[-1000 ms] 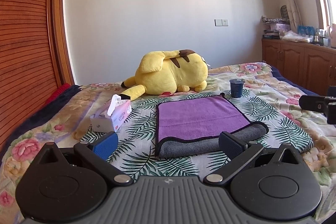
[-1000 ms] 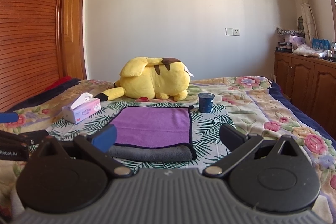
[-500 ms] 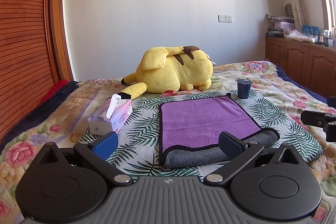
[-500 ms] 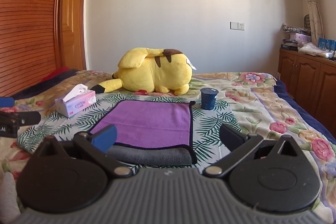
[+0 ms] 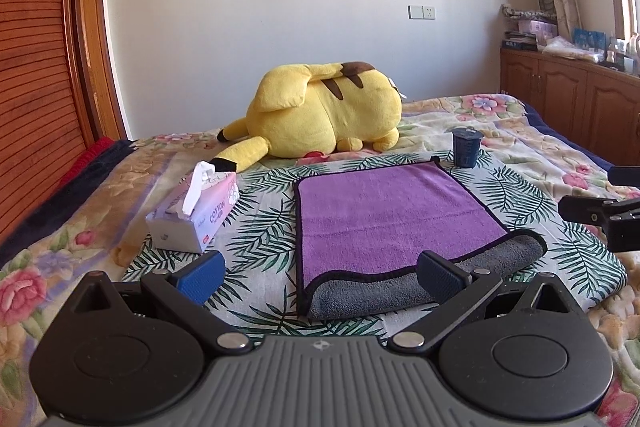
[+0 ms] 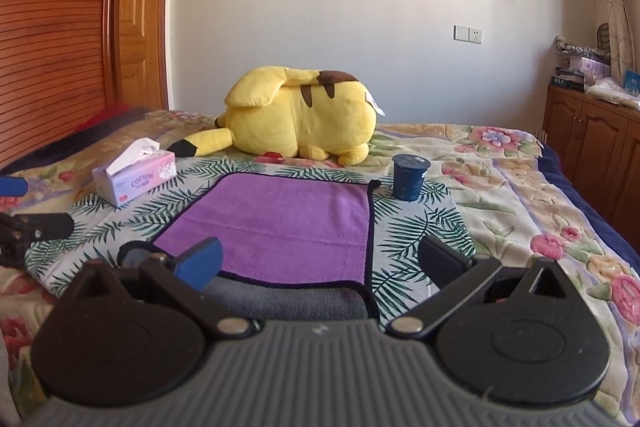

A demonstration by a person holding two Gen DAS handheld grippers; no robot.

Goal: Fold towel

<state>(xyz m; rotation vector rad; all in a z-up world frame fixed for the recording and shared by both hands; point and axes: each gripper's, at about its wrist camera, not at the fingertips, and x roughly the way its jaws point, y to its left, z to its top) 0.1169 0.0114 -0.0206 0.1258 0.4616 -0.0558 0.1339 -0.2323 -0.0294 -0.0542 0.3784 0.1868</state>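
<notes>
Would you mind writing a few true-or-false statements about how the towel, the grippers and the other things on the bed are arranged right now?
1. The towel lies on the bed with its purple side up and a grey layer showing along its near edge. True.
2. The left gripper is shut on the towel's edge. False: its jaws are wide open and hold nothing.
3. The blue cup stands upright beside the towel's far right corner. True.
4. The tissue box sits on top of the towel. False: it sits on the leaf-print cloth, left of the towel and apart from it.
5. The right gripper is open. True.
6. The yellow plush toy lies in front of the towel. False: it lies beyond the far edge.
</notes>
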